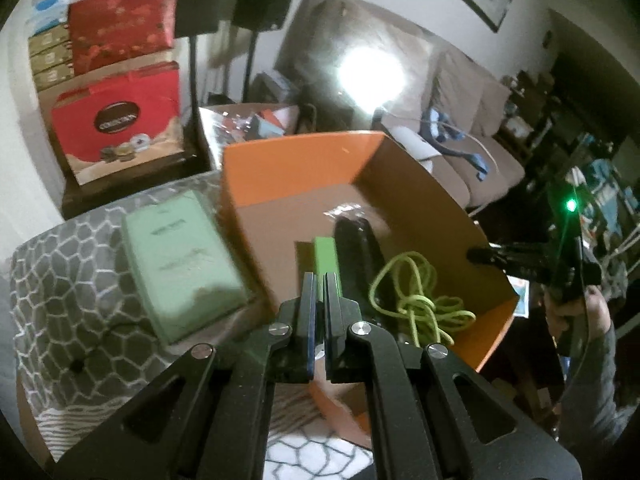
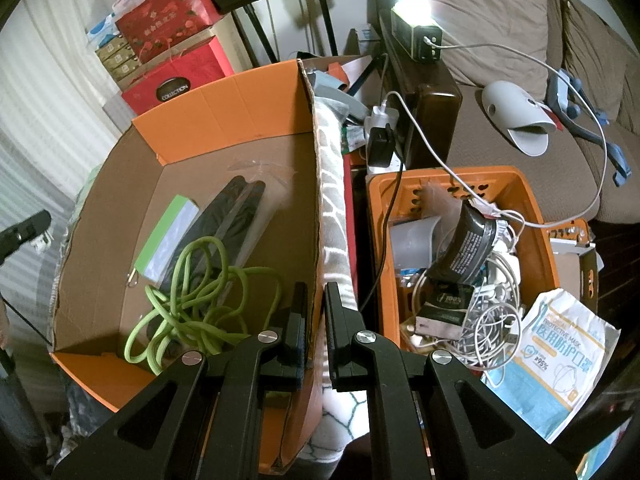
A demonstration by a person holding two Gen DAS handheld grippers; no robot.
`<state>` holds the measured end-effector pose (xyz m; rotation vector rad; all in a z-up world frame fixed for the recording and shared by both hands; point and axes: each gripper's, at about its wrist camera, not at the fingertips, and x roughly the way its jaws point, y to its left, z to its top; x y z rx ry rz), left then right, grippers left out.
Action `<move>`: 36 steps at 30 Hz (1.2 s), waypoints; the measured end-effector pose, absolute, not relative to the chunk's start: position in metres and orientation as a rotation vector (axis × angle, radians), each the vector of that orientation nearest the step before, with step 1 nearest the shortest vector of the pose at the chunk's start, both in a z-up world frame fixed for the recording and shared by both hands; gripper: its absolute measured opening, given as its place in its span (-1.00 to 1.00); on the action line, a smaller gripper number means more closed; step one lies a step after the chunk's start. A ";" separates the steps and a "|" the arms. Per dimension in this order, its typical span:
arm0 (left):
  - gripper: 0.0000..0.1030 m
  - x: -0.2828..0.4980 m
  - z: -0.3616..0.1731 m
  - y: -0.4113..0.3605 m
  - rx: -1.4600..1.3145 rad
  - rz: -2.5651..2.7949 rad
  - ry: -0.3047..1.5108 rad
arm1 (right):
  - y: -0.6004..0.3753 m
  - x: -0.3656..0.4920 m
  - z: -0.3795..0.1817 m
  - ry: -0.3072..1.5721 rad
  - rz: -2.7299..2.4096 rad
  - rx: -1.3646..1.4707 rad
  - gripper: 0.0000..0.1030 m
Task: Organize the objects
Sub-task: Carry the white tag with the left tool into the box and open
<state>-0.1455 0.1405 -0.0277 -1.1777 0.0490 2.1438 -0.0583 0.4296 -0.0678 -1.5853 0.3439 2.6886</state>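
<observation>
Both my grippers, left (image 1: 319, 280) and right (image 2: 316, 290), pinch the orange cardboard box's (image 2: 224, 100) walls on the honeycomb blanket (image 1: 68, 280); couch (image 2: 500, 8) beyond. Green cord (image 2: 192, 292) inside, black sleeve (image 2: 236, 212) pointing away.

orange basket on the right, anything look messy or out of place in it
Yes. The orange basket is overfilled with a tangle of white cables, and one white cable trails out over its rim to the lamp on the sofa arm.
</observation>
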 end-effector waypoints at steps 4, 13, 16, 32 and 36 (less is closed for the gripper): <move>-0.94 -0.140 -0.035 0.156 -1.194 2.103 0.077 | 0.430 -0.058 -0.068 0.344 2.689 -1.585 -0.86; -0.94 -0.132 -0.066 0.189 -1.276 2.029 0.184 | 0.430 -0.059 -0.068 0.343 2.689 -1.585 -0.86; -0.94 -0.129 -0.075 0.198 -1.300 2.015 0.225 | 0.430 -0.057 -0.068 0.346 2.689 -1.585 -0.86; -0.86 -0.126 -0.088 0.209 -1.327 2.022 0.300 | 0.430 -0.058 -0.068 0.345 2.688 -1.585 -0.86; -0.33 -0.123 -0.078 0.204 -1.298 2.031 0.265 | 0.430 -0.059 -0.068 0.346 2.688 -1.586 -0.86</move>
